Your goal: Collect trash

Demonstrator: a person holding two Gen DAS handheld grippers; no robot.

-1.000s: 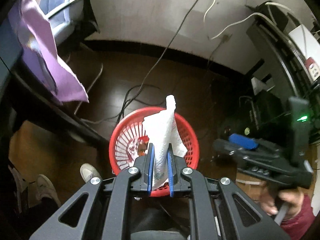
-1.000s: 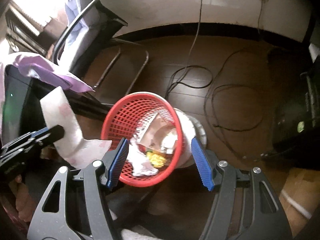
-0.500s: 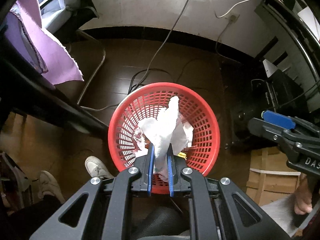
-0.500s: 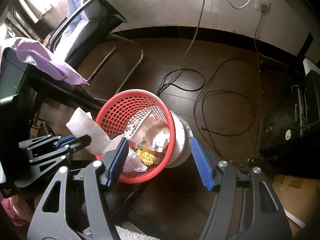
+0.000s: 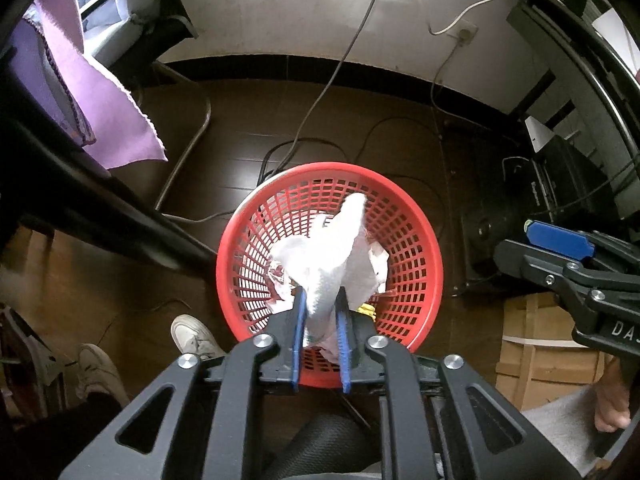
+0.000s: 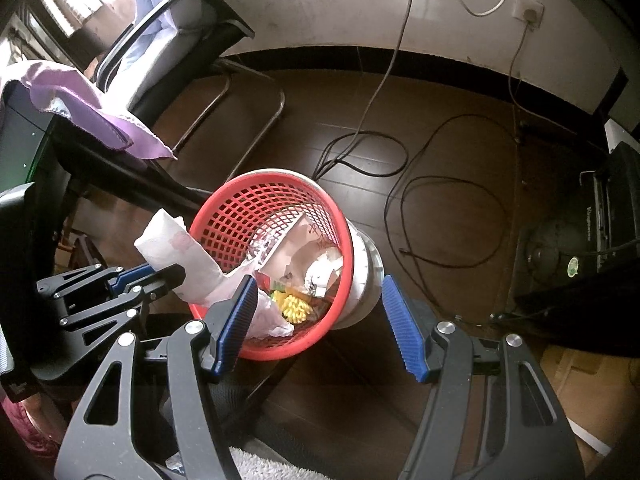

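A red mesh basket [image 5: 328, 168] [image 6: 272, 176] stands on the dark floor, with paper scraps and a yellow item [image 6: 296, 306] inside. My left gripper [image 5: 320, 294] [image 6: 176, 274] hovers just over its near rim. A crumpled white tissue [image 5: 336, 248] [image 6: 176, 240] is between its blue pads; the jaws are opening, and the tissue still fills the gap and stands up over the basket. My right gripper [image 6: 318, 284] is open with nothing between its fingers, held above the basket's other side. It also shows at the right edge of the left wrist view [image 5: 556, 252].
A purple cloth [image 5: 108, 120] hangs off a dark table at the left. A chair [image 6: 172, 20] stands by the wall. Cables [image 6: 440, 200] loop over the floor behind the basket. Black equipment [image 6: 580, 260] and a cardboard box [image 5: 536, 340] are at the right. A person's shoes [image 5: 192, 336] are beside the basket.
My left gripper has come down toward the basket with the tissue, so the basket looks larger. Its pads now stand slightly wider apart around the tissue. The right gripper has barely shifted.
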